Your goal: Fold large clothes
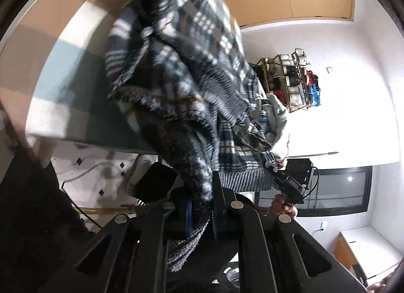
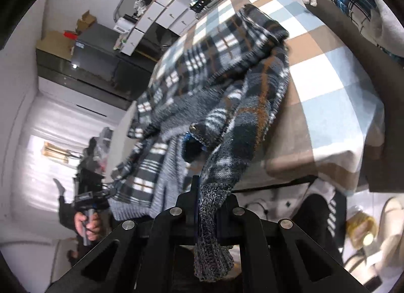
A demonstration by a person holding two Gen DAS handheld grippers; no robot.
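- Both grippers have a grip on the same plaid sweater (image 1: 181, 70), a thick dark blue, white and brown knit one.
- Left gripper (image 1: 202, 207): fingers pinched nearly together with a bunch of the knit squeezed between them. The ribbed hem hangs down past the jaws toward the camera.
- Right gripper (image 2: 209, 202): same deal, fingers tight on a ribbed grey edge of the sweater, and a tail of it droops below the jaws.
- The sweater hangs stretched between the two grippers, lifted at the near edge, while the far part still lies draped on the checkered bed cover (image 2: 328, 70).
- From the right wrist view you can see the person's left hand (image 2: 88, 224) wrapped around the other gripper's handle, off to the left.
- From the left wrist view the right hand (image 1: 282, 207) shows up on the right, holding its gripper, with a bit of sweater reaching up to it.
- Background stuff: a shelf rack (image 1: 290, 78) full of bags against the white wall.
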